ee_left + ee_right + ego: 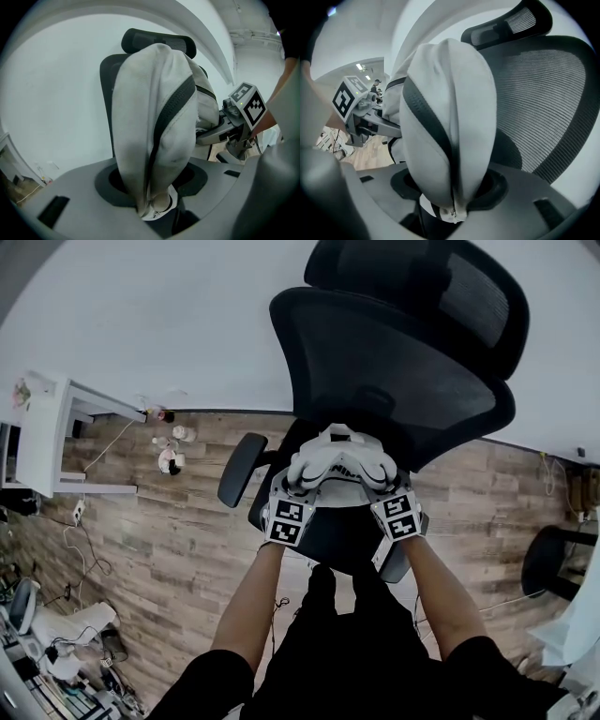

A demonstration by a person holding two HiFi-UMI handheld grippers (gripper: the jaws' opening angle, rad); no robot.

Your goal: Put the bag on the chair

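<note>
Head view: item, one bag (339, 463), held between the left gripper (296, 487) and the right gripper (384, 486). It hangs over the seat of the black mesh chair (403, 362), close against the backrest; whether its base already bears on the seat we cannot tell.

Tongs: in each gripper view we find the jaws narrowed on a gathered fold at one end of the bag, with the zip pull showing at the pinch. Neither is empty.

Handling, as we judge it: soft, padded and light enough for two pinches. It is apt to sag and slump once let go. It is not fragile, and the cloth is not slippery.

Best hold: the end seams beside the zip.

Appearance: off-white fabric, rounded and puffy. Dark zip bands run over the crown, and the dark print on top is too small to read.
</note>
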